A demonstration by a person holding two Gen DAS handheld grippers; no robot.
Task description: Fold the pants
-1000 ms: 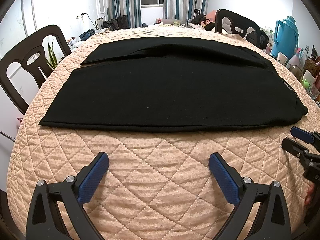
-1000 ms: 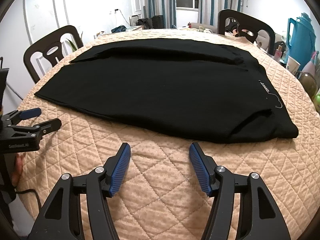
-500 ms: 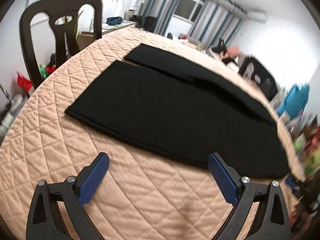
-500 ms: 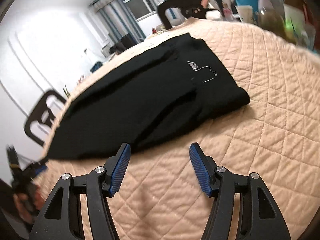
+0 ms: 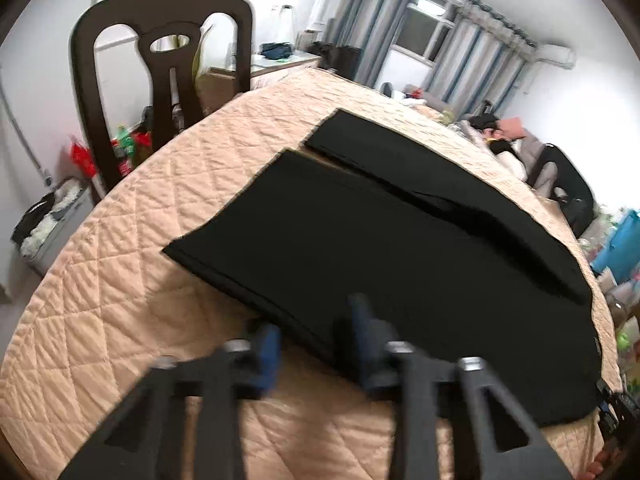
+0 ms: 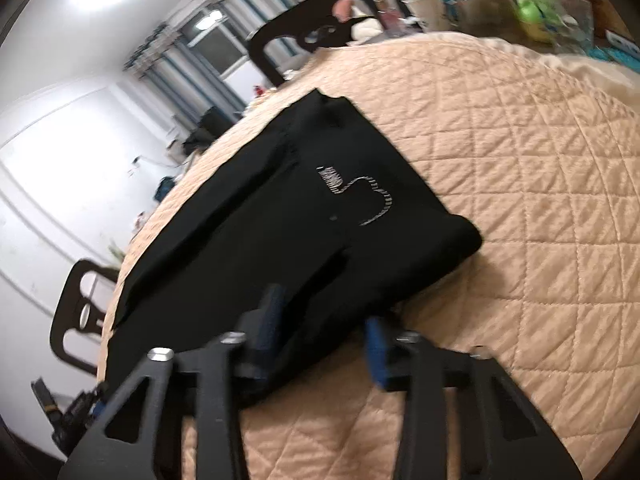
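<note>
The left gripper (image 5: 316, 344) sits low over the near edge of the pants (image 5: 400, 248), its blue pads (image 5: 267, 354) blurred, with a gap between them; one pad lies over the quilt (image 5: 160, 248) and the other over the black cloth, so the jaws are parted and straddle the hem edge, though I cannot tell whether they touch it. The right gripper (image 6: 324, 332) is likewise spread, its left pad (image 6: 269, 322) over the cloth and the right one on bare quilt (image 6: 520, 200), straddling the near edge close to the waist end; nothing is pinched between them. The pants (image 6: 280, 240) lie flat across the round quilted table, legs running toward the left gripper's side, one leg lying beside and partly apart from the other with a narrow strip of quilt showing between their ends. A small white stitched mark (image 6: 356, 196) shows near the waistband, which ends in a thick rolled corner just beyond the right gripper. Around the table stand dark chairs: one (image 5: 160, 64) behind the leg ends, another (image 6: 312, 28) past the waist. Striped curtains (image 5: 460, 40) hang at a window on the far wall, and a blue jug (image 5: 618, 248) stands off the table's far side amid clutter.
</note>
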